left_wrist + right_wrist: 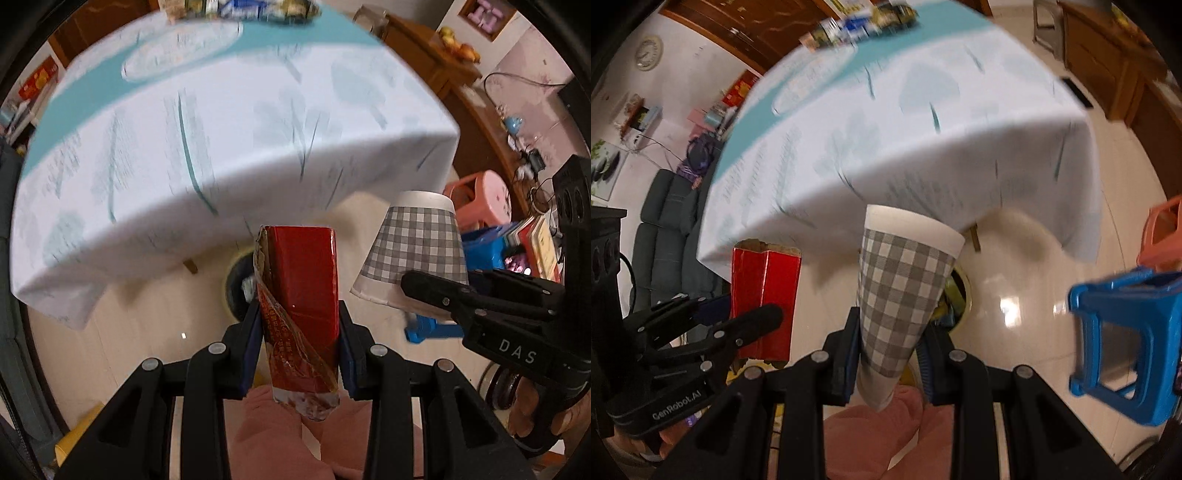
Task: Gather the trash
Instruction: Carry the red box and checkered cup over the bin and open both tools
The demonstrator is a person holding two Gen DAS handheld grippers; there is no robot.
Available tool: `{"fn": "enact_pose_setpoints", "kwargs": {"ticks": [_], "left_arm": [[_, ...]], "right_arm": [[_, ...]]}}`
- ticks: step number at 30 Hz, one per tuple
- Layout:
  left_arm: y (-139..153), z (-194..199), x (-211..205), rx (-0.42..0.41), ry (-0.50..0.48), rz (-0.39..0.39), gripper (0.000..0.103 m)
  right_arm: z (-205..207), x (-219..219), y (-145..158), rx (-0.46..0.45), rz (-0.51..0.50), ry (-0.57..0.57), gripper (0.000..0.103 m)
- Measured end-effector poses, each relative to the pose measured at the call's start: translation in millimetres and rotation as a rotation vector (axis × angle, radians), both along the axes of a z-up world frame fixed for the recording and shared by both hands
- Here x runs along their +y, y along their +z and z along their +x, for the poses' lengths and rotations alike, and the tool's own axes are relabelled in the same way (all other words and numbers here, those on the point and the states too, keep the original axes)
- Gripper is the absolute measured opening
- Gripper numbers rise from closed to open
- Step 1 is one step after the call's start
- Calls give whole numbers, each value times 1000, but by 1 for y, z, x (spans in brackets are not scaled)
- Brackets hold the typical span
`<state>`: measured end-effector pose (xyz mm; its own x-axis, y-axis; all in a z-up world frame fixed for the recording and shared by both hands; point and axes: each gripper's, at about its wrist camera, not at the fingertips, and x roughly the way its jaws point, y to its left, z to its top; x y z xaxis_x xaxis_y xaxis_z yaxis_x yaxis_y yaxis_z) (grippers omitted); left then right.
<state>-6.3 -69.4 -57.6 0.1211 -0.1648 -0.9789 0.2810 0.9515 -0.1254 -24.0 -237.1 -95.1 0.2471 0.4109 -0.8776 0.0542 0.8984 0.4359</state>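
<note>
A torn red carton [301, 295] stands between the blue pads of my left gripper [300, 347], which is shut on it; the same red carton [764, 295] shows at the left of the right wrist view. My right gripper [888, 354] is shut on a grey-and-white checked paper cup [905, 291], squeezed flat at its lower end. In the left wrist view that checked paper cup [413, 254] hangs to the right, mouth down, in the other gripper. Both grippers point down at the floor, past the table's near edge. A round dark bin [238, 291] sits on the floor behind the carton; part of the bin [956, 295] shows behind the cup.
A table [221, 140] under a white-and-teal cloth fills the upper half, with packets [243, 9] at its far edge. A blue stool [1126, 339] and a pink stool [480, 195] stand on the tiled floor to the right. A grey sofa [661, 236] is at the left. Pink-clad legs [288, 435] are below.
</note>
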Motion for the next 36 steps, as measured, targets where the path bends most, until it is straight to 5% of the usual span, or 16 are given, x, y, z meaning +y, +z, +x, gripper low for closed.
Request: {"fn": "enact_pose_setpoints", "kwargs": {"ticks": [16,24,26,31,36], "left_arm": [[-186,9,23,79,14,36,37],[-265,22,30,48,7,59,44],[-283,25,33,41,13,83,49],[-314,38,47,34,34,82,87],[-324,41,64,21,71,72,94]], "right_arm": [[14,29,-190,217,-71,-39,29],[38,58,-277,256,-84,-8,40],[42,62,-294,269,-80,-14,43],[49,61,-337,266,-38,-47,45],[46,58,-350,235,-18,-76,74]]}}
